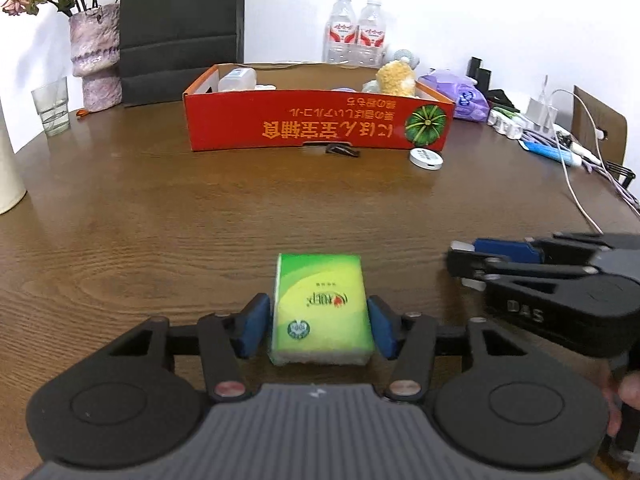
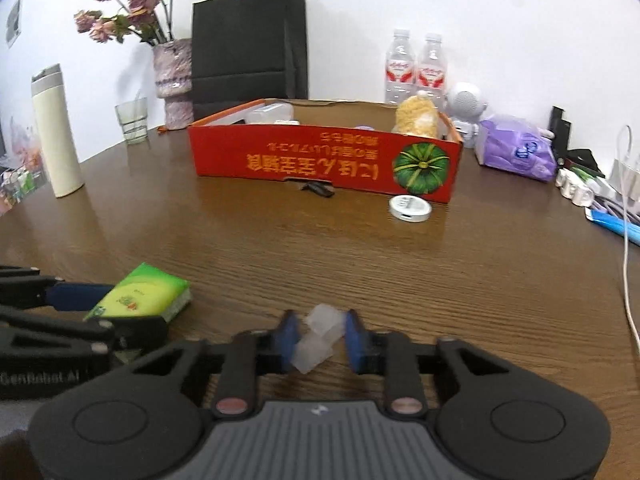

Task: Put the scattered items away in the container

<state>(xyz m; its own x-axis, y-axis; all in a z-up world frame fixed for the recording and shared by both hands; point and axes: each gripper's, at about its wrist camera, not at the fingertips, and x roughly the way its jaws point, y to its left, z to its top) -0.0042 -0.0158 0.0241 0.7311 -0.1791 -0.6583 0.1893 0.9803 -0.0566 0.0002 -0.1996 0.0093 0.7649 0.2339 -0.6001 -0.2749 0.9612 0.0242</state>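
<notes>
My left gripper (image 1: 318, 326) has its blue pads closed against both long sides of a green tissue pack (image 1: 322, 308), a flat rectangle with a yellow swoosh and a round green seal, white tissue edge showing at its near end. It sits at 6 o'clock on the wooden table (image 1: 200, 208); I cannot tell whether it is lifted or resting. My right gripper (image 2: 318, 338), at 3 o'clock from the left one, is narrowed to a small gap around a clear, frosted plastic piece (image 2: 318, 338) made of blocky segments; the pads look to be touching it.

The red cardboard box (image 1: 316, 124) stands at 12 o'clock, well apart from both grippers, printed upside down with gold characters and a green pumpkin. Inside it are a yellow plush toy (image 1: 396, 76) and a white plastic container (image 1: 237, 79).

Just in front of the box lie a small black clip (image 1: 342, 151) and a round white tin (image 1: 427, 158). At 2 o'clock a white cable (image 1: 576, 192) trails over the table.
</notes>
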